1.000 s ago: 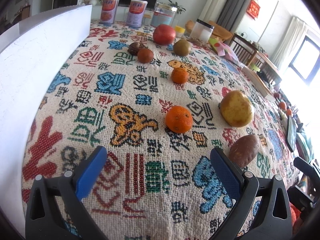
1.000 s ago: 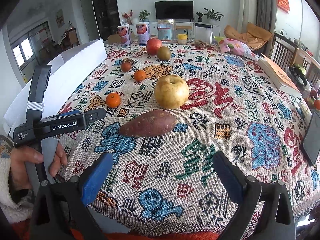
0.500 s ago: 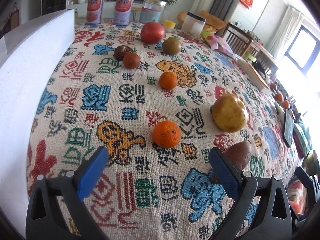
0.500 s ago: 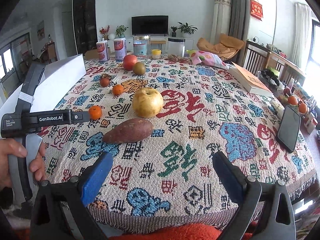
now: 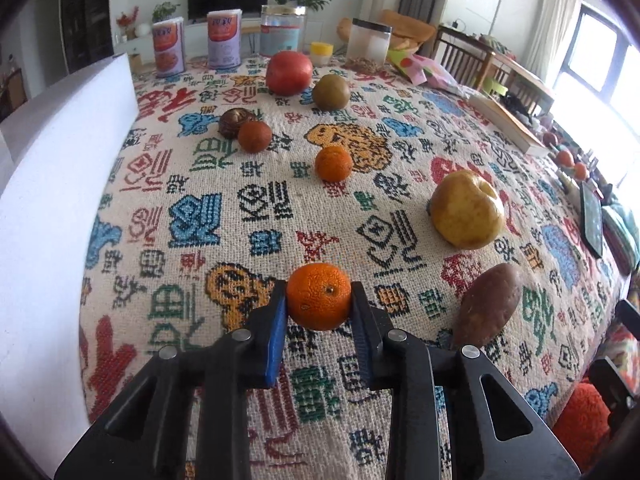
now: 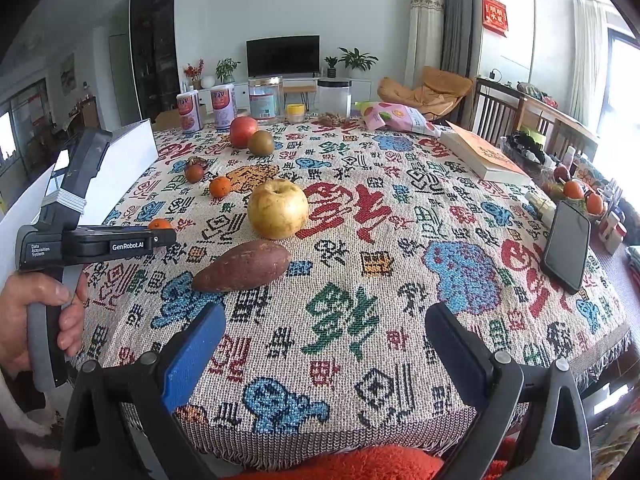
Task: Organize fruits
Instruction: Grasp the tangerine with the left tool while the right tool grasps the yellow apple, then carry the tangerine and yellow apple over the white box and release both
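My left gripper point(image 5: 319, 300) is shut on a small orange point(image 5: 319, 295), its blue pads pressing both sides just above the patterned tablecloth point(image 5: 224, 216). The same orange point(image 6: 159, 224) peeks out behind the left tool in the right wrist view. A sweet potato point(image 5: 486, 303) point(image 6: 242, 266) lies to its right, and a yellow apple point(image 5: 466, 209) point(image 6: 277, 208) sits beyond that. Farther back are a second orange point(image 5: 333, 163), a brown round fruit point(image 5: 254, 136), a dark fruit point(image 5: 232, 122), a green-brown fruit point(image 5: 330, 91) and a red apple point(image 5: 289, 72). My right gripper point(image 6: 324, 340) hangs open over the near table edge.
A white board point(image 5: 52, 176) stands along the table's left side. Cans and jars point(image 5: 224, 38) line the far edge, with a snack bag point(image 6: 394, 118), a book point(image 6: 486, 156) and a phone point(image 6: 566, 246) on the right. A hand point(image 6: 24, 316) holds the left tool.
The left gripper's jaws went from wide open to shut on the near orange. The right wrist view has tilted up a little, showing more of the room.
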### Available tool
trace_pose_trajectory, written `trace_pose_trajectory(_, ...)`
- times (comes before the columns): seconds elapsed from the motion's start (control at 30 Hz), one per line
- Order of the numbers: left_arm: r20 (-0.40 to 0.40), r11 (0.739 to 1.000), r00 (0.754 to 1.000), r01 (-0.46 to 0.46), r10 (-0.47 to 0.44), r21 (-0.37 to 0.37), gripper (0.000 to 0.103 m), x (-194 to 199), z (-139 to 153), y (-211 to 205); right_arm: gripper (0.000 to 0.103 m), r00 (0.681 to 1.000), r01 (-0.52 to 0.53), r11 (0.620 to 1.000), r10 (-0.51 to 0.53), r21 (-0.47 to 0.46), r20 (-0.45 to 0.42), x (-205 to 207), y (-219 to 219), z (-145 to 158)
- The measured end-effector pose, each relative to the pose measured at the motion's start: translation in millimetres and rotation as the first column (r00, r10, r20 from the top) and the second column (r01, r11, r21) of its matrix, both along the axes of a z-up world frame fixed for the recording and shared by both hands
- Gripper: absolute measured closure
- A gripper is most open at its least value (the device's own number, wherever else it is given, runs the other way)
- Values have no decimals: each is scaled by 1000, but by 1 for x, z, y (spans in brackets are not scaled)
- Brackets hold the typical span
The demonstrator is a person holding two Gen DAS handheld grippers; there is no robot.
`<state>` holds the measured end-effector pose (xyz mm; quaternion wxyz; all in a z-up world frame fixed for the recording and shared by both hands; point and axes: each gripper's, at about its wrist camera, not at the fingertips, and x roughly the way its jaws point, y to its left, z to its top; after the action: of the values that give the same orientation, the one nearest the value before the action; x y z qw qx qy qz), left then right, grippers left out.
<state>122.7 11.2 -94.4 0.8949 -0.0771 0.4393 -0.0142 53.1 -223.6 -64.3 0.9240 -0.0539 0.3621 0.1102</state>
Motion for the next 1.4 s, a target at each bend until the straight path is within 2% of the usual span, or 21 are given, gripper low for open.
trace_pose_trajectory(0.07, -4, 999, 1000, 6, -7, -51, 73, -13, 7, 7, 4, 999, -9, 1000, 10, 6, -41, 6, 2, -2)
trace_pose_trajectory(0.13, 0, 996, 1000, 8, -8, -88, 74, -25, 14, 13, 4, 990, -50, 998, 56, 50, -127, 22, 5, -5)
trace_pose_trajectory(0.2, 16, 995, 1000, 6, -4, -104, 74, -37, 23, 18, 4, 978, -63, 991, 85, 121, -192, 39, 6, -6)
trace_pose_trajectory(0.27, 34, 994, 999, 9, -6, -107, 74, -49, 31, 21, 4, 945, -34, 977, 100, 210, -313, 58, 10, -13)
trace_pose_trajectory(0.33, 49, 994, 999, 16, -11, -105, 74, -61, 39, 24, 5, 919, 9, 948, 117, 317, -376, 73, 13, -20)
trace_pose_trajectory(0.37, 56, 995, 998, 19, -13, -103, 74, -64, 43, 25, 5, 922, 46, 943, 88, 330, -378, 81, 12, -20)
trace_pose_trajectory(0.43, 67, 995, 998, 27, -20, -94, 74, -73, 49, 26, 5, 942, 106, 949, 0, 297, -335, 102, 10, -10)
trace_pose_trajectory(0.5, 74, 994, 997, 31, -23, -103, 74, -79, 55, 29, 5, 949, 79, 955, 16, 287, -314, 127, 17, -2)
trace_pose_trajectory(0.57, 74, 992, 997, 30, -22, -120, 74, -83, 58, 31, 5, 934, 28, 970, 60, 240, -352, 154, 35, -4)
trace_pose_trajectory(0.7, 72, 991, 997, 28, -19, -129, 74, -90, 65, 35, 6, 906, 10, 992, 43, 125, -421, 188, 63, -25)
trace_pose_trajectory(0.77, 75, 990, 997, 25, -14, -141, 74, -96, 71, 40, 17, 894, 8, 996, 34, 92, -448, 197, 72, -37)
trace_pose_trajectory(0.8, 77, 989, 997, 22, -11, -149, 74, -100, 75, 45, 36, 883, 6, 995, 41, 99, -467, 200, 74, -42)
trace_pose_trajectory(0.87, 83, 983, 997, 14, 1, -184, 74, -107, 89, 58, 37, 880, 35, 991, 29, 126, -474, 203, 69, -43)
trace_pose_trajectory(0.97, 128, 970, 989, -38, 70, -240, 74, -121, 119, 98, 37, 896, 39, 987, 35, 158, -443, 194, 68, -27)
trace_pose_trajectory(1.07, 152, 965, 968, -168, 201, -202, 74, -133, 138, 148, 37, 911, -40, 959, 151, 280, -385, 172, 90, 9)
trace_pose_trajectory(1.13, 136, 951, 947, -271, 291, -147, 73, -138, 134, 180, 37, 902, -140, 922, 269, 360, -337, 151, 123, 37)
trace_pose_trajectory(1.2, 79, 925, 923, -369, 376, -93, 73, -141, 118, 209, 37, 864, -263, 861, 411, 435, -290, 125, 170, 61)
trace_pose_trajectory(1.27, 13, 900, 902, -431, 432, -66, 73, -148, 97, 232, 37, 800, -393, 791, 545, 468, -250, 93, 222, 78)
trace_pose_trajectory(1.4, -72, 863, 862, -505, 503, -22, 73, -166, 65, 256, 37, 627, -622, 652, 746, 434, -224, 20, 321, 86)
